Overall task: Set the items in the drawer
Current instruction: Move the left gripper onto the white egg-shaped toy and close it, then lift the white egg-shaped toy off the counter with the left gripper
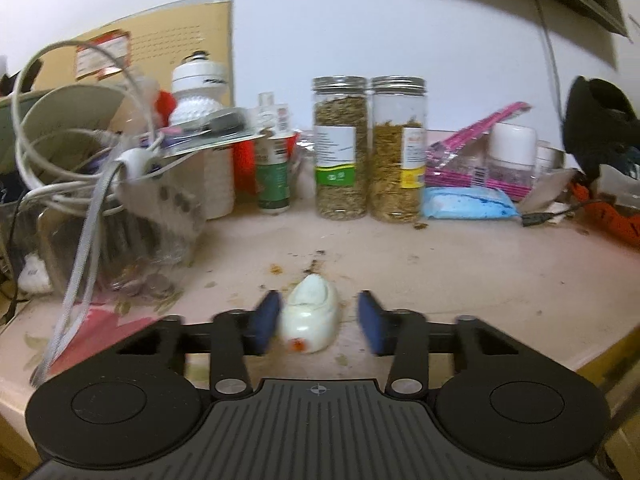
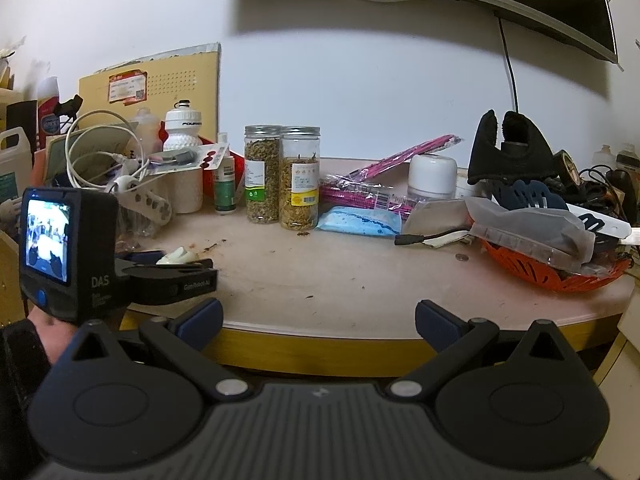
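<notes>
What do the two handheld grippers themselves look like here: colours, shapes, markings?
Both are black, with ribbed grey-black bodies flanked by round housings, silver pivot pins and linkage arms ending in dark blue pads. The left gripper has a crosshair mark on its body. Seen from the right gripper, the left unit carries a small lit screen, a blue button and "DAS" lettering. No cables are visible on them.
</notes>
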Demonstrator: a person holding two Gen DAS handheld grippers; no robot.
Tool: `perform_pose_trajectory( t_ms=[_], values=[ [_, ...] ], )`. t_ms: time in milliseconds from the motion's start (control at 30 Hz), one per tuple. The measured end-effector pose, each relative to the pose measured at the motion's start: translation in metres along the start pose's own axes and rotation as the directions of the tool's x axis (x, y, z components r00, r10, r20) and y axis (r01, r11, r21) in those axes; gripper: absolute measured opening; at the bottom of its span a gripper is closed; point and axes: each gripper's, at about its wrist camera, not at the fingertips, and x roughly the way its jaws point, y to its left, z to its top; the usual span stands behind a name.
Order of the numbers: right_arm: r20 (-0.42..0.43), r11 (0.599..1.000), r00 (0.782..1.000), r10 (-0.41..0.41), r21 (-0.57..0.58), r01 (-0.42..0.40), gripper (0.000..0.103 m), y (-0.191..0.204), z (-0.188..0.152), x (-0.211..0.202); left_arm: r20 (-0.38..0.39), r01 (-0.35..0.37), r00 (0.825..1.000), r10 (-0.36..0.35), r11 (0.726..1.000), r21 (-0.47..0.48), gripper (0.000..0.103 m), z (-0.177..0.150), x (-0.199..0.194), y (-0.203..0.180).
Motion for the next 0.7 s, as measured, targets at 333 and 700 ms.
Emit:
perform_pose_trajectory(
  t_ms=[333,700],
  values=[
    [-0.006,1.0,1.0,-0.001,-0.002,0.001,0.103,0.0001,0.0027,0.0026,0.002,0.025,1.0,-0.025,1.0,0.01,0.03,-0.0004,-0.0006,-0.0039],
    [-0.015,1.0,1.0,-0.009,-0.007,0.009,0.103,-0.0006,0.0001,0.0042,-0.001,0.023,1.0,-0.023,1.0,-0.01,0.03,-0.0003,-0.0058,0.0003]
  ],
)
